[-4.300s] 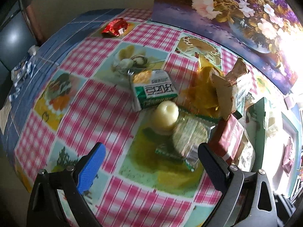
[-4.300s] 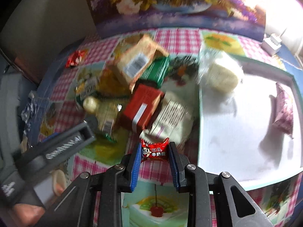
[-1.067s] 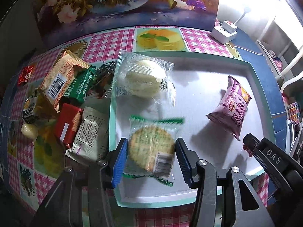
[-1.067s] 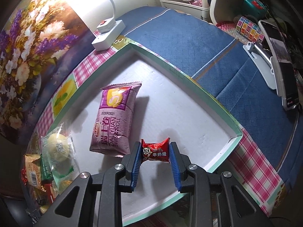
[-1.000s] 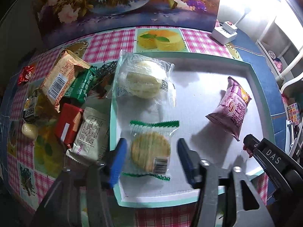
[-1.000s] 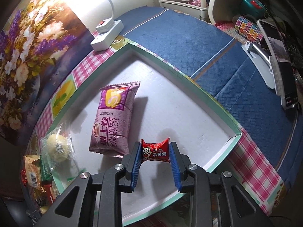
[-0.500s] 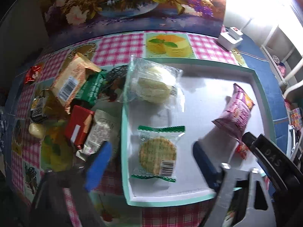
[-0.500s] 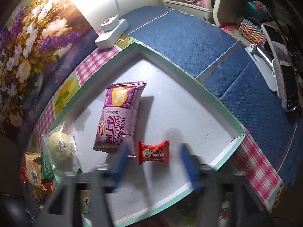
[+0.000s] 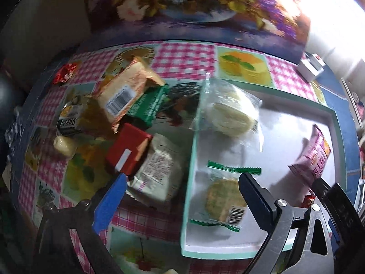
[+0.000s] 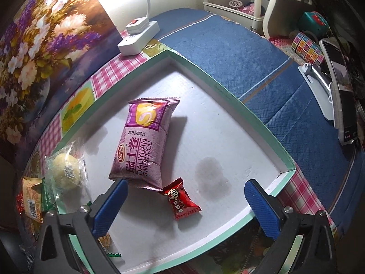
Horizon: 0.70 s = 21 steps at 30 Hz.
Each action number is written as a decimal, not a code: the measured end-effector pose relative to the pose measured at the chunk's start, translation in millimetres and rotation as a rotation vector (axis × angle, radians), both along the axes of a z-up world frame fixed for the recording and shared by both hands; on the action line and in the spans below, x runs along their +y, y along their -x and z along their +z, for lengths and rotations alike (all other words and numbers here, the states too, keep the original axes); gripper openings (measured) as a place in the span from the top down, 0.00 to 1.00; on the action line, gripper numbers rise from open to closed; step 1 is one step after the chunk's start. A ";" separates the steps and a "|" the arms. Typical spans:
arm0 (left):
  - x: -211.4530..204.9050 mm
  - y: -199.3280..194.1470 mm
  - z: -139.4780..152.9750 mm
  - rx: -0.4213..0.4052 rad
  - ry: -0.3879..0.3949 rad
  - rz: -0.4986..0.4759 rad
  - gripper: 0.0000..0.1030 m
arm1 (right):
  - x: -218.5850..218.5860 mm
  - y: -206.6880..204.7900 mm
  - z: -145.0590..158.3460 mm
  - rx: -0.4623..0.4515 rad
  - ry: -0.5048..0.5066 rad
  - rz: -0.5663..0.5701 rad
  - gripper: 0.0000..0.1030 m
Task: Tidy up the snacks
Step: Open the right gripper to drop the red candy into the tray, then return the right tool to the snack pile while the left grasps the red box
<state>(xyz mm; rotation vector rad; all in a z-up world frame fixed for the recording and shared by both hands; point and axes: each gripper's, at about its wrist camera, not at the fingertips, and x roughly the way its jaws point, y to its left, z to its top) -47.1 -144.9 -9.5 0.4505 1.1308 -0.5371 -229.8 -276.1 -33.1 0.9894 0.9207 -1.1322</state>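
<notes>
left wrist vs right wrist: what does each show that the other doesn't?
Left wrist only: the unsorted pile beside the tray, with the red box, the white packet and the loose red candy at the far edge of the cloth; also the left tool, open.

Right wrist only: the phone on its stand, the blue cloth and the right tool, open.

Both: the tray, purple Swiss roll pack, bun pack, power strip.

Black gripper frames, silver screws; right fingers [image 10: 109,207] blue ribbed, left fingers [image 9: 109,203] one blue, one black.
</notes>
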 end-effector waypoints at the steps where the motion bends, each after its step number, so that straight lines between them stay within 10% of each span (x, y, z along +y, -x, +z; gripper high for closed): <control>1: 2.2 -2.4 0.1 0.000 0.004 0.012 0.04 | 0.2 -0.7 0.3 -0.001 0.003 0.005 0.00; 21: 39.1 -44.5 9.2 -0.028 0.010 0.108 0.04 | 21.2 -45.0 20.9 -0.035 0.089 0.220 0.00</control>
